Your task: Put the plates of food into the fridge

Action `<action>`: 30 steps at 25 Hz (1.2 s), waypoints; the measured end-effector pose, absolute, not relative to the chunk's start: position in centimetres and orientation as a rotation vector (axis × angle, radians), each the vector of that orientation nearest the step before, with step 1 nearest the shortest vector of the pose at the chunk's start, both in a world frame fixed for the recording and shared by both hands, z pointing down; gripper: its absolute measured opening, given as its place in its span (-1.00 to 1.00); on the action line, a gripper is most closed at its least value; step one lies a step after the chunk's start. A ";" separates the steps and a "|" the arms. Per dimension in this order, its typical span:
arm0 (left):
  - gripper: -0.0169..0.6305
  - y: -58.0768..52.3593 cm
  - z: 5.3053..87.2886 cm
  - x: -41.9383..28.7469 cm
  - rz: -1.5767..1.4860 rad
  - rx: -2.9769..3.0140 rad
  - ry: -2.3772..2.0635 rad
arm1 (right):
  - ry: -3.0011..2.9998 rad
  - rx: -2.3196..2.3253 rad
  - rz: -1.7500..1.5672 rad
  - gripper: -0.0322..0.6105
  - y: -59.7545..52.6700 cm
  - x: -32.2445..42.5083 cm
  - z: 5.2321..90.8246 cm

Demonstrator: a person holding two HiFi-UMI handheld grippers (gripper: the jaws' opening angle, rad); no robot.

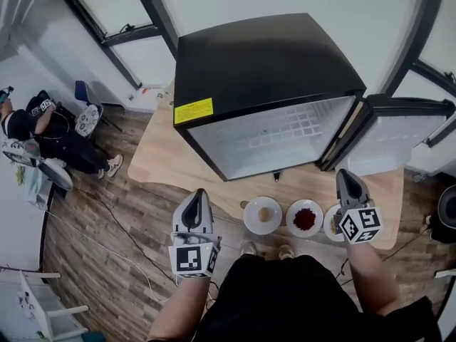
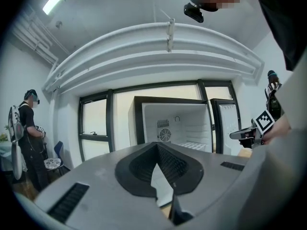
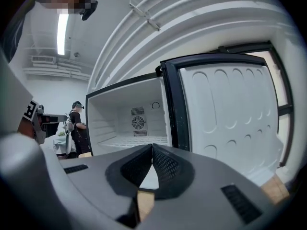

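Three white plates stand in a row at the near edge of the wooden table (image 1: 157, 155): one with pale brown food (image 1: 263, 215), one with red food (image 1: 304, 219), and a third (image 1: 332, 224) half hidden behind my right gripper (image 1: 344, 172). Behind them, the black mini fridge (image 1: 263, 63) has its door (image 1: 399, 144) swung open to the right, showing an empty white inside (image 3: 129, 123) with a wire shelf. My left gripper (image 1: 199, 192) hovers off the table's near edge, left of the plates. Both grippers are shut and hold nothing, as the left gripper (image 2: 157, 145) and right gripper (image 3: 152, 146) views also show.
A person in black (image 1: 43, 130) sits on the wooden floor at the far left, near a blue chair (image 1: 84, 95). A white rack (image 1: 43, 305) stands at the lower left. Windows (image 1: 121, 20) line the wall behind the fridge.
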State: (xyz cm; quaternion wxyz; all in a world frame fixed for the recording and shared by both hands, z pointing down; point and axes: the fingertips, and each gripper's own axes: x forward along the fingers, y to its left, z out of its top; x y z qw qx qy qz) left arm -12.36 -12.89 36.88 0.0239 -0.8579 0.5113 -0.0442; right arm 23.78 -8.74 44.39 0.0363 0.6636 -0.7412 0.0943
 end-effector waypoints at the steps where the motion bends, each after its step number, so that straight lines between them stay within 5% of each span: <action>1: -0.93 -13.3 37.0 -12.2 -0.136 -2.672 1.561 | -2.259 2.054 0.286 -0.83 -9.0 23.8 44.4; 30: -0.93 -15.5 39.5 0.0 -0.103 -2.998 0.885 | -1.774 2.489 0.297 -0.83 2.3 28.7 44.0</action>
